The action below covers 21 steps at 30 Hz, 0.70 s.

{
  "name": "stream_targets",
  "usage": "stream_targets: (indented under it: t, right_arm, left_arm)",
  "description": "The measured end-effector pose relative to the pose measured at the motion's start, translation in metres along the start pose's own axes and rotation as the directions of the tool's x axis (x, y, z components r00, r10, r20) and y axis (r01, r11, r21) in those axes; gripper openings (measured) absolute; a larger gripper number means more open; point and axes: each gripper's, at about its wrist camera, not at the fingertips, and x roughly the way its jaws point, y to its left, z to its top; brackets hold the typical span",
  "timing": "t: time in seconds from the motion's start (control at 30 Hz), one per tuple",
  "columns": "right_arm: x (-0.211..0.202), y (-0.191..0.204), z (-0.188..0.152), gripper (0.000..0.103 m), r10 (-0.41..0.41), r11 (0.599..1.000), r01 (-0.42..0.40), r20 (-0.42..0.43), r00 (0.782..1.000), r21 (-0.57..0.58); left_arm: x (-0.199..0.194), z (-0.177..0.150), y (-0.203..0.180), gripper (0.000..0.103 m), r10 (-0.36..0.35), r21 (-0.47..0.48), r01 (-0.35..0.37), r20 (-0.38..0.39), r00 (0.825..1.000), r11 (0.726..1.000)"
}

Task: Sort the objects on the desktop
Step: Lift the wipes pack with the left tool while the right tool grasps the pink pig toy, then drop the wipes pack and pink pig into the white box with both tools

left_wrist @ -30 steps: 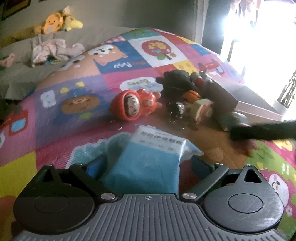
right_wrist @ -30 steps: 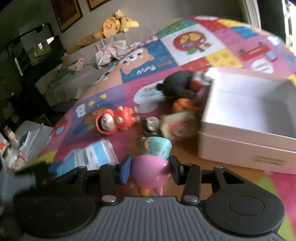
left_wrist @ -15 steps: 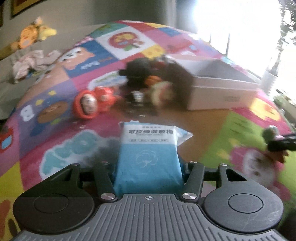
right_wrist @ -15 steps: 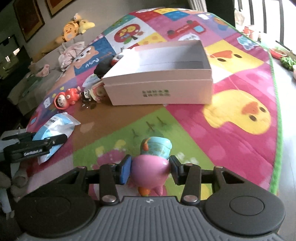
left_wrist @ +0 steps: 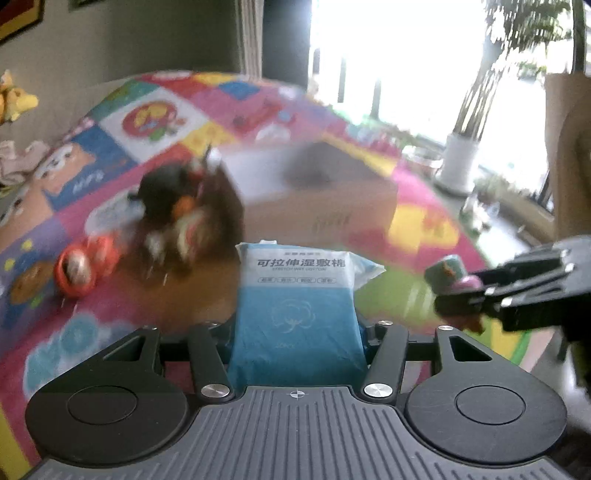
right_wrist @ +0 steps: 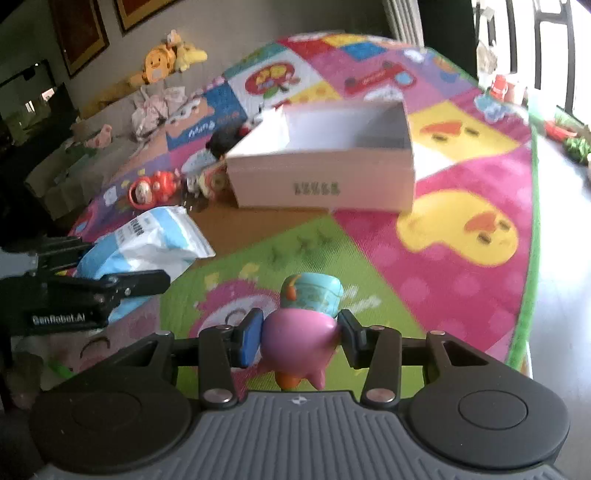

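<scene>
Far left in the right wrist view, a grey sofa [right_wrist: 110,122] carries a yellow plush toy [right_wrist: 162,62] and crumpled pale clothes [right_wrist: 155,107] under dark picture frames [right_wrist: 81,33] on the wall. On the colourful play mat [right_wrist: 443,177], which serves as the surface, a red round doll [right_wrist: 147,188] lies on its side. Just right of it a blurred cluster of small figures [right_wrist: 205,181] and a black plush toy [right_wrist: 225,140] crowds against the left wall of the white open box [right_wrist: 325,184].

The left tongs [right_wrist: 122,269] are closed about halfway on a blue-and-white wet-wipe pack [right_wrist: 147,243], held above the mat to the left of the box and short of it. In the left wrist view the pack [left_wrist: 295,306] fills the gap between the fingers and hides the mat directly ahead. The box [left_wrist: 321,206] is beyond it, smeared by blur.

The right tongs [right_wrist: 301,336] clamp a pink figure with a teal hat [right_wrist: 299,332] at its body, narrowly opened, above the green panel of the mat and nearer than the box. The same figure [left_wrist: 452,277] shows at the right of the left wrist view.

Right of the mat lies a pale bare floor [right_wrist: 561,258] with small toys [right_wrist: 502,88] near bright windows [left_wrist: 406,66], and a white plant pot [left_wrist: 458,166].
</scene>
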Motion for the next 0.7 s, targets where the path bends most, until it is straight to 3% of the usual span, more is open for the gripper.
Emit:
stream_targets:
  t: [0.1,0.2,0.27,0.43,0.6,0.7]
  right_arm:
    - [-0.015,-0.007,0.028,0.044,-0.028,1.000,0.029,0.109,0.994,-0.006]
    - [-0.017,-0.016,0.065,0.044,-0.065,0.998,0.069,0.226,0.972,-0.012]
    - [-0.004,-0.019,0.088,0.044,-0.098,0.994,0.106,0.260,0.961,-0.016]
    - [0.057,-0.025,0.132,0.044,-0.137,0.989,0.148,0.233,0.963,-0.029]
    - [0.092,-0.038,0.134,0.051,-0.170,0.985,0.175,0.185,0.968,-0.011]
    - [0.086,-0.039,0.115,0.057,-0.151,0.988,0.154,0.187,0.971,-0.001]
  left_arm:
    - [0.003,0.044,0.001,0.058,-0.007,0.020,0.005,0.121,0.993,1.000]
    - [0.022,0.082,0.000,0.058,-0.014,0.043,0.006,0.196,0.981,0.999]
    - [0.049,0.107,0.003,0.058,-0.019,0.025,0.014,0.194,0.981,1.000]
    - [0.120,0.148,0.018,0.062,-0.025,-0.020,0.029,0.166,0.986,0.999]
    - [0.128,0.137,0.046,0.083,-0.014,-0.076,0.026,0.155,0.988,0.997]
    - [0.107,0.107,0.060,0.086,0.037,-0.080,-0.025,0.151,0.988,0.997]
